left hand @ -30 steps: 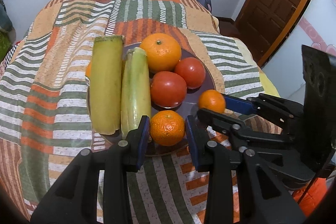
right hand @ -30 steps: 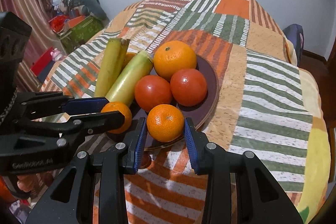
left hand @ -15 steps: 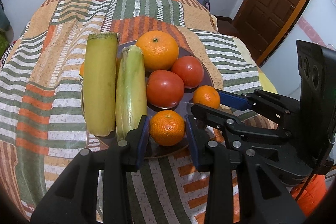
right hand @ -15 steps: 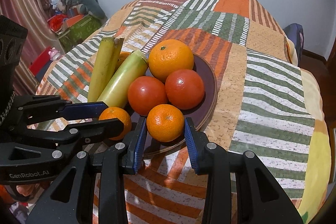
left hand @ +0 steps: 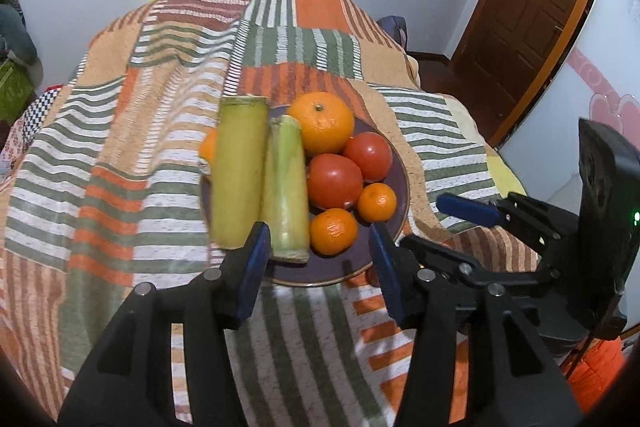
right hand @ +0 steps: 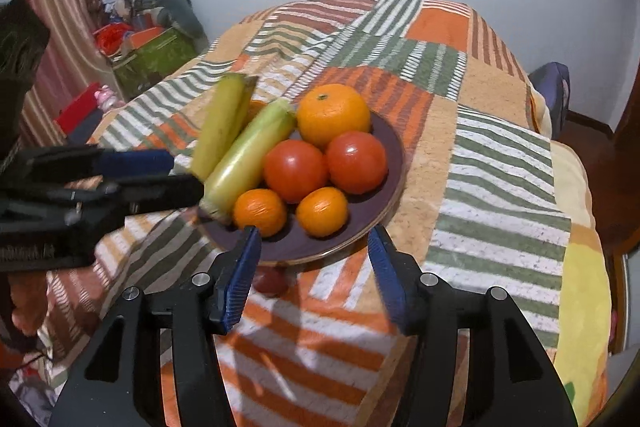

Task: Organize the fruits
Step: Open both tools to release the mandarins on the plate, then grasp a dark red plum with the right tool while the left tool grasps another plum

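Presently both tools, left tool (left hand: 318, 251) and right tool (right hand: 314, 253), hover open and empty short of the plate (right hand: 384, 203), fruit already gathered there.

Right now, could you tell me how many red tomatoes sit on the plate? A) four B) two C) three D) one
B: two tomatoes lie side by side on the plate, in front of the large orange.
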